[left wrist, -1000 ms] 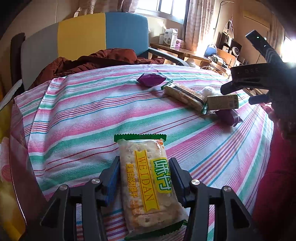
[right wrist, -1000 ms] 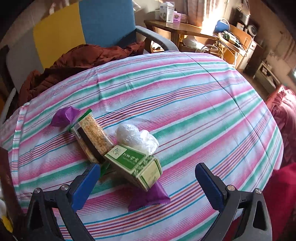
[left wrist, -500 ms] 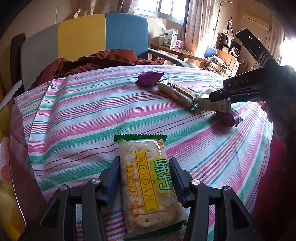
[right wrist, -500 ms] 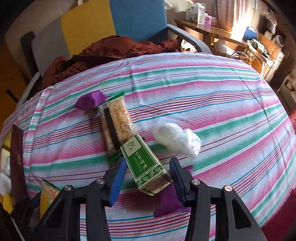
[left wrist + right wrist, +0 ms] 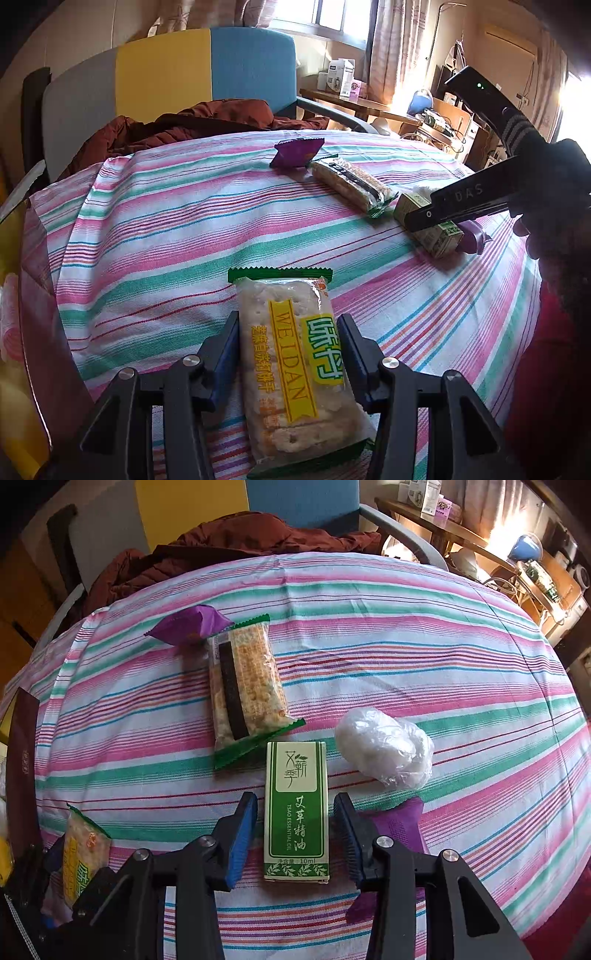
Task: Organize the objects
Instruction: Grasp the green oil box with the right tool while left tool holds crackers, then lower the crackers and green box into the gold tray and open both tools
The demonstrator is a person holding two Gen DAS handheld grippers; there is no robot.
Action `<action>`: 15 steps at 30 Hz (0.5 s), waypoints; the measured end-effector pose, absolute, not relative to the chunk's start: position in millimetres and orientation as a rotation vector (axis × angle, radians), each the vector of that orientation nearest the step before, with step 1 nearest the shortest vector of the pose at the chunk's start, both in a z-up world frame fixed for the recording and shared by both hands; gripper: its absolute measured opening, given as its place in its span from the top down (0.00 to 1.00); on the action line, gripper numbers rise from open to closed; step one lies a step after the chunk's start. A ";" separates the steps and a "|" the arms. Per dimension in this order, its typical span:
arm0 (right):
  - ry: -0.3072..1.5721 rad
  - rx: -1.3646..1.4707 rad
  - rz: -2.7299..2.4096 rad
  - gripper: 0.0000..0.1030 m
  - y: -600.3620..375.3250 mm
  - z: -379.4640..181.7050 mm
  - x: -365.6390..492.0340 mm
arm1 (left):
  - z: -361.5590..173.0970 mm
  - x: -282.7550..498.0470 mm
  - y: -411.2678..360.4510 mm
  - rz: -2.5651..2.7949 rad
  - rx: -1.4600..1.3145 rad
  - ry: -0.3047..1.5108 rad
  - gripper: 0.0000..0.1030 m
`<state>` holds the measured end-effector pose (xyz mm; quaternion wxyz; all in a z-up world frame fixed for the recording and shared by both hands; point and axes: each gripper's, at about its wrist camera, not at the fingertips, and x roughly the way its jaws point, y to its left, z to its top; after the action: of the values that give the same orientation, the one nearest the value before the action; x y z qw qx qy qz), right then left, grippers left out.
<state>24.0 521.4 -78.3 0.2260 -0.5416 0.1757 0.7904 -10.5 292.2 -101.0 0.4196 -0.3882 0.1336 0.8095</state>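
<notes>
we hold a cracker pack (image 5: 295, 362) clamped in our left gripper (image 5: 288, 354); our right gripper (image 5: 295, 834) straddles the green box (image 5: 296, 812) on the striped cloth (image 5: 406, 635), jaws apart. other snacks lie unsorted, so most remains.

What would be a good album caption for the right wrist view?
Right gripper straddling a green essential oil box on a striped tablecloth, blue pads not quite touching it.

A striped cloth (image 5: 406, 635) covers the table. Behind it stands a chair (image 5: 207, 70) in grey, yellow and blue panels, with a brown jacket (image 5: 236, 542) heaped on its seat. Right of the chair, a wooden desk (image 5: 354, 103) holds white boxes (image 5: 341, 77) by curtains (image 5: 384, 48).
</notes>
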 end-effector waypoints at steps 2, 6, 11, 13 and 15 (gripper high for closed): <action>0.473 -1.482 2.198 0.70 518.5 -76.3 23.6 | -100.2 -11.6 290.5 2.029 -0.977 0.316 0.53; 0.558 -1.358 2.309 0.70 521.5 -55.9 31.9 | -95.8 -19.7 280.9 1.990 -1.020 0.224 0.54; 0.591 -1.282 2.394 0.70 518.1 -42.1 33.7 | -79.9 -8.2 268.0 1.982 -1.019 0.198 0.54; 0.574 -1.268 2.427 0.70 511.1 -37.6 31.0 | -70.8 -4.3 260.6 1.987 -1.020 0.182 0.54; 0.552 -1.269 2.457 0.70 506.5 -34.7 28.4 | -62.4 -0.4 253.1 1.997 -1.017 0.179 0.54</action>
<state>28.4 506.5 -34.7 0.1601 -0.4443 0.1934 0.8600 -0.4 253.1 -62.4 0.4318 -0.4080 0.0720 0.8012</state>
